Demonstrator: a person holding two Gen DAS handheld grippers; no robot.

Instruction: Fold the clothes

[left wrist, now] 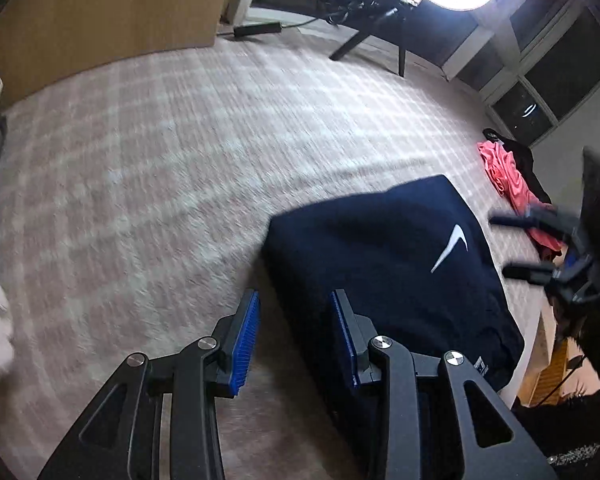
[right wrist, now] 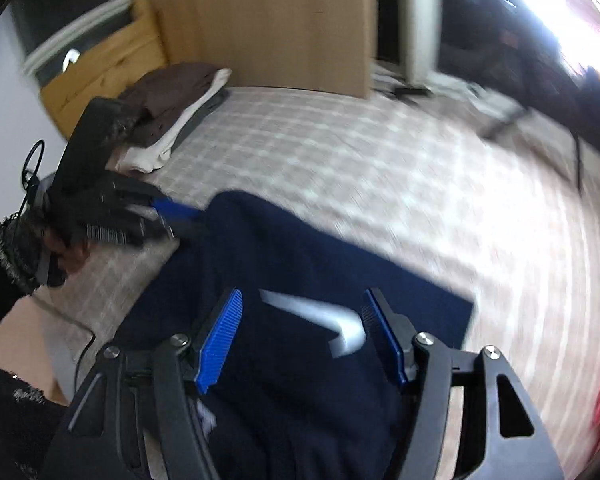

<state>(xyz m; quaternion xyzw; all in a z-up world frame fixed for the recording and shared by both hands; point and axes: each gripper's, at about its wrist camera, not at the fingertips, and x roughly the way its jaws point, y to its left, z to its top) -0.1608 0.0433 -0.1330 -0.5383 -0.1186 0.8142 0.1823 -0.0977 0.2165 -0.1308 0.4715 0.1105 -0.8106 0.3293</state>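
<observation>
Two grippers, left (left wrist: 294,334) and right (right wrist: 302,338), jaws apart, empty; folded navy garment (left wrist: 380,256) lies flat, logo up.

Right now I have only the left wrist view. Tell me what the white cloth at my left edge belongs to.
Observer: A folded pile by the wooden board. A brown garment lies against the white cloth.
Operator: Check the right gripper's jaws. It's blurred here.
Observer: The right gripper is open above the navy top, its pads either side of the white logo, pinching nothing.
</observation>
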